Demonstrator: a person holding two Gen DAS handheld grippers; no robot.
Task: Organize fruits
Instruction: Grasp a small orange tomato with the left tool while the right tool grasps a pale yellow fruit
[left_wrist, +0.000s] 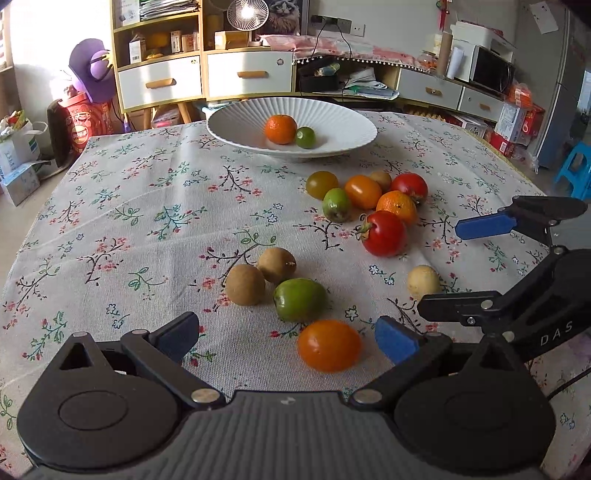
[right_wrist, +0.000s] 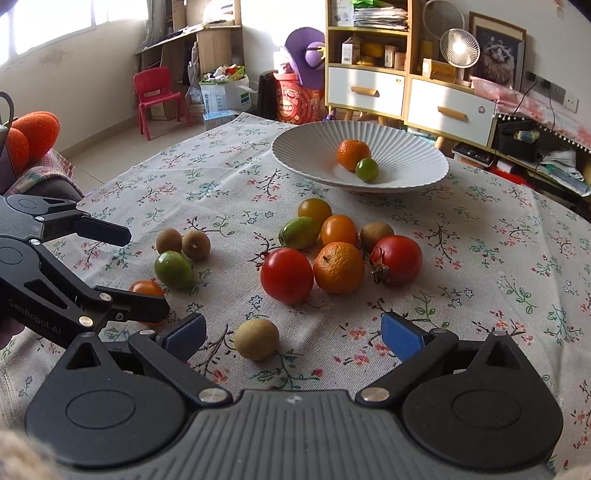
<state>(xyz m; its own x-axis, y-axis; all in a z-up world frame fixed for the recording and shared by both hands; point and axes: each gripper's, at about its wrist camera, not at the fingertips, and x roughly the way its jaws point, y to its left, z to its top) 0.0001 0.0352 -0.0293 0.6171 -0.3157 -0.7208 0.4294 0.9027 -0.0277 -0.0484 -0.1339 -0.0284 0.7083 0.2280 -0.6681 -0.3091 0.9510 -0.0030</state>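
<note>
A white ribbed bowl (left_wrist: 332, 122) at the table's far side holds a mandarin (left_wrist: 280, 129) and a small green fruit (left_wrist: 306, 137). Loose fruit lies on the floral cloth. My left gripper (left_wrist: 291, 341) is open, low over an orange tomato (left_wrist: 329, 345), beside a green fruit (left_wrist: 300, 299) and two brown fruits (left_wrist: 245, 284). My right gripper (right_wrist: 293, 334) is open, with a brown fruit (right_wrist: 256, 339) just ahead between its fingers. Beyond it lie a red tomato (right_wrist: 287, 275), a mandarin (right_wrist: 338, 267) and another red tomato (right_wrist: 399, 260). The right gripper also shows in the left wrist view (left_wrist: 443, 266).
A cluster of several more fruits (left_wrist: 364, 191) lies in front of the bowl. The left gripper's fingers (right_wrist: 110, 232) reach in from the left in the right wrist view. Cabinets, boxes and a red chair (right_wrist: 157, 98) stand beyond the table.
</note>
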